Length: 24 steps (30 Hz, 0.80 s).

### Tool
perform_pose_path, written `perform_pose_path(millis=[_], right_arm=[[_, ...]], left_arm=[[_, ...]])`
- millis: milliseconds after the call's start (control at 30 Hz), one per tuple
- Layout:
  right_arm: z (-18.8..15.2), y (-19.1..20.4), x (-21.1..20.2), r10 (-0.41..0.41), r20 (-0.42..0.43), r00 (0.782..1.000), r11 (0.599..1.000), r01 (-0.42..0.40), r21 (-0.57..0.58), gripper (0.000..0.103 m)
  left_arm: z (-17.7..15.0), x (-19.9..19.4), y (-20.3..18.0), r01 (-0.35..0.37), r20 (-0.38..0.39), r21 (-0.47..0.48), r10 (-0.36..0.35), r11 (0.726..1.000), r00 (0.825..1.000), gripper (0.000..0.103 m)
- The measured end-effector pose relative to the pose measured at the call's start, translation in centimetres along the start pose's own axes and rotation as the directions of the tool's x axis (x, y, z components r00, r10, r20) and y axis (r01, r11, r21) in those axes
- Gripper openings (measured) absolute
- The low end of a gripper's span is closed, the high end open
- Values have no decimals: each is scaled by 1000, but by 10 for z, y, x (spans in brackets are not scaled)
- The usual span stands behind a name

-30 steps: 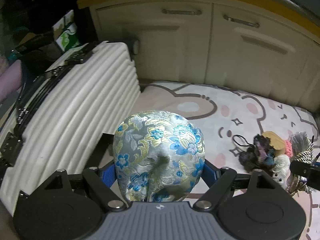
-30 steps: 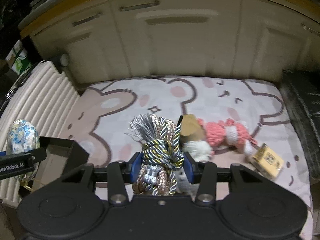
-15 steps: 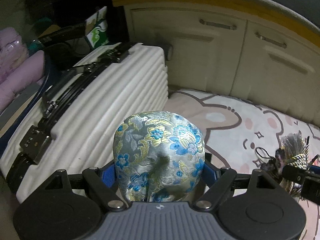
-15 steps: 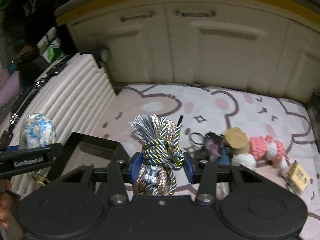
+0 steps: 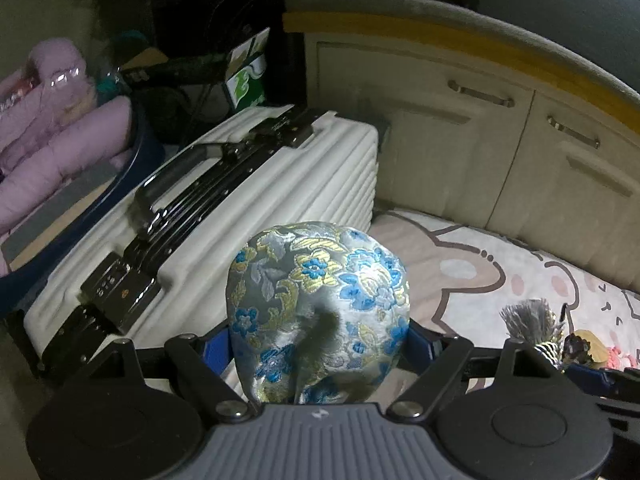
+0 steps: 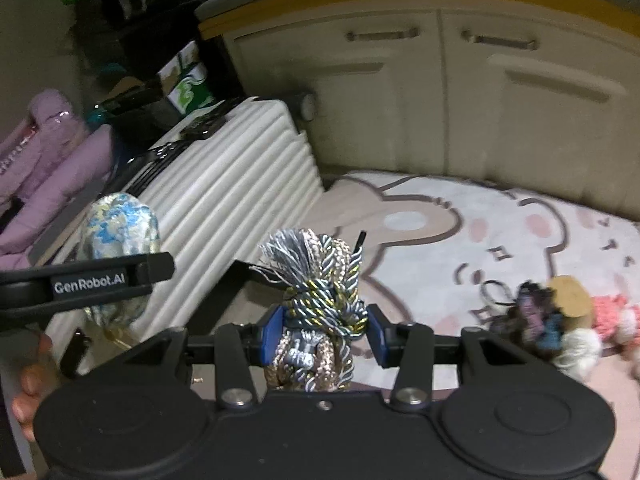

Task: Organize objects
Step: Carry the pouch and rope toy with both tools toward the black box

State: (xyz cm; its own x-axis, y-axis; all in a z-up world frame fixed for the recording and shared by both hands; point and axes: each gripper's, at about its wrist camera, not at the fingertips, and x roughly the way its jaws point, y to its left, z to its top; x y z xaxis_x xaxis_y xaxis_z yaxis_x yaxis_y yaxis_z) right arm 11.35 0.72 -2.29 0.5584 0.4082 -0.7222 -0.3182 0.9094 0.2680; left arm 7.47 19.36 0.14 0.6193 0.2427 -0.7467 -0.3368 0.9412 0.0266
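My left gripper (image 5: pixel 318 344) is shut on a silver brocade pouch (image 5: pixel 320 304) with blue and gold flowers, held in the air beside the white ribbed suitcase (image 5: pixel 224 200). My right gripper (image 6: pixel 322 332) is shut on a knotted bundle of grey, gold and beige tassel cord (image 6: pixel 320 308). In the right wrist view the pouch (image 6: pixel 120 232) and the left gripper's arm show at the left, over the suitcase (image 6: pixel 240 184). A black open box (image 6: pixel 236 304) lies below, mostly hidden behind the grippers.
A pink bear-print mat (image 6: pixel 460 232) holds several small things at the right: a dark scrunchie (image 6: pixel 528 316), a tan round piece (image 6: pixel 568 296), white (image 6: pixel 580 348) and pink (image 6: pixel 612 312) knitted items. Cream cabinet doors (image 6: pixel 460 112) stand behind. Lilac bedding (image 5: pixel 48 152) lies left.
Both grippers have swung left and risen with their loads. The suitcase top and lilac bedding have come into view; the mat items have slid to the right edge.
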Motion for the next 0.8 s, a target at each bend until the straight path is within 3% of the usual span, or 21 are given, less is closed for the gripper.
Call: perform_pose_path(millis=[300,500,667,800], right_arm=[[-2,1,24,45,-41,998,999,-44,32,46],[-2,-2,43,43,-70,997,998,-40,45,46],[0,-5,53,49,-84,995,998,-45,54,46],[2,-11,55,46,-82,996,997,-40,69,46]], left_arm=[[-13,33,14,49,-45,-11,-49,999,998,84],[-25,61,11,48,-110,50,-43,998,993,84],[-31,67,-3,31,-66,147,-21,989,998,84],[-33,69,-12,72,-96,178,-56,981,994,86]])
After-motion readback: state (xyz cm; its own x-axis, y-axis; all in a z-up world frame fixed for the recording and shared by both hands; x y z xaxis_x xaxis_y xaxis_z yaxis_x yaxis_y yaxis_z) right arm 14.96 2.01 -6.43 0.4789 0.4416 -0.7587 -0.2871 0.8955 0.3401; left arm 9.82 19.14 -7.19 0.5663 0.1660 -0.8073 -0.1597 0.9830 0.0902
